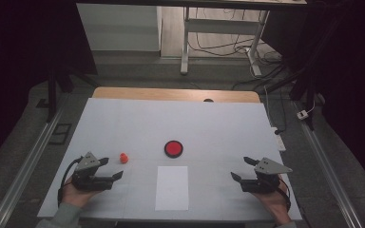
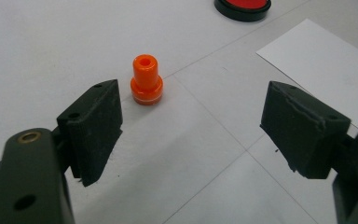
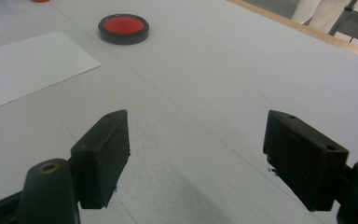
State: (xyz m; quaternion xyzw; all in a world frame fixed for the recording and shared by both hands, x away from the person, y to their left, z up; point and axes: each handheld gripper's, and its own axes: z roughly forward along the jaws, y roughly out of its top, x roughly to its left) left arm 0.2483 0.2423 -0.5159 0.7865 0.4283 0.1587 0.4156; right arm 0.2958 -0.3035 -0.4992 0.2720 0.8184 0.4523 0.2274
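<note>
A small orange stamp-like knob point(image 1: 123, 157) point(image 2: 146, 80) stands upright on the white table, just ahead of my left gripper point(image 1: 111, 168) point(image 2: 191, 126). That gripper rests low at the table's left front, open, with nothing between its jaws. A round red pad in a black rim point(image 1: 173, 148) point(image 2: 243, 6) point(image 3: 123, 28) lies near the table's middle. A white sheet of paper point(image 1: 172, 187) point(image 2: 324, 65) point(image 3: 25, 65) lies in front of it. My right gripper point(image 1: 243, 168) point(image 3: 196, 156) sits at the right front, open and empty, pointing toward the middle.
The white table top point(image 1: 209, 123) has a wooden strip point(image 1: 176, 94) along its far edge. Beyond it stand a desk frame point(image 1: 185, 42) and cables on the floor. Metal rails run down both sides of the table.
</note>
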